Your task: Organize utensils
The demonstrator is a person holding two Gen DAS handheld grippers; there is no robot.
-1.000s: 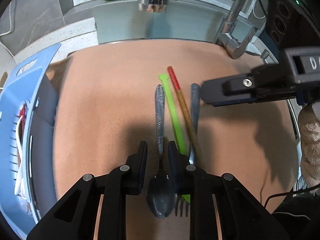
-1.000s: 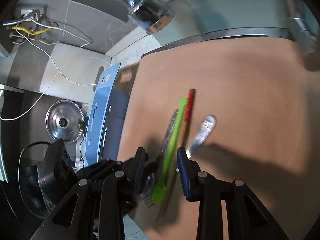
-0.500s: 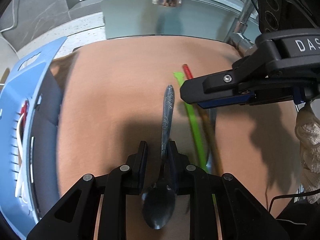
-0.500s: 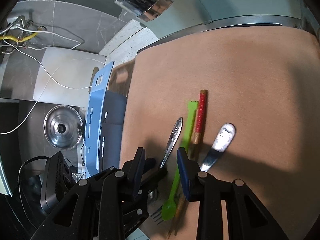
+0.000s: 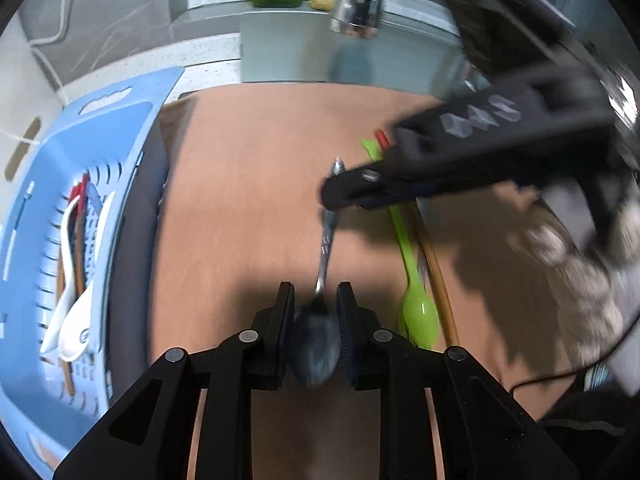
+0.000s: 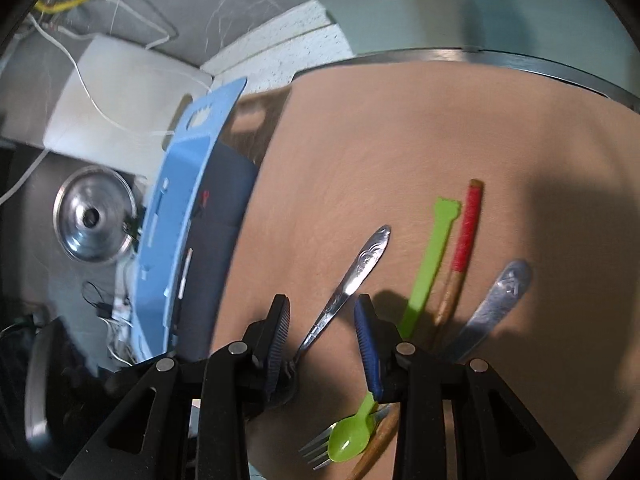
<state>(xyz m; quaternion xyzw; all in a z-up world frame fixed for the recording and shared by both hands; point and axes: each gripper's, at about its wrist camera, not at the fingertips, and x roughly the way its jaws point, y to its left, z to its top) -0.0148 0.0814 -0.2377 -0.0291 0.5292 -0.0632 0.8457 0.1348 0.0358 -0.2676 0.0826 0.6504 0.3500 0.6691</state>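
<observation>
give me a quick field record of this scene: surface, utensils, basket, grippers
surface: tan mat
loose utensils: metal spoon, green plastic spoon, red-tipped wooden chopstick, metal fork
basket: blue plastic basket left of the mat, holding white spoons
left gripper: jaws opening, metal spoon's bowl between them
right gripper: jaws opening, astride the metal spoon's handle

A metal spoon (image 5: 326, 236) lies on the tan desk (image 5: 240, 208), handle pointing away, its dark bowl low between the left tongs (image 5: 316, 312). Beside it lie a green plastic spoon (image 6: 424, 276), a chopstick with a red end (image 6: 466, 236) and a metal fork (image 6: 500, 300), roughly parallel. At the desk's left edge a blue slotted basket (image 5: 44, 208) holds white spoons (image 5: 74, 304) and chopsticks
</observation>
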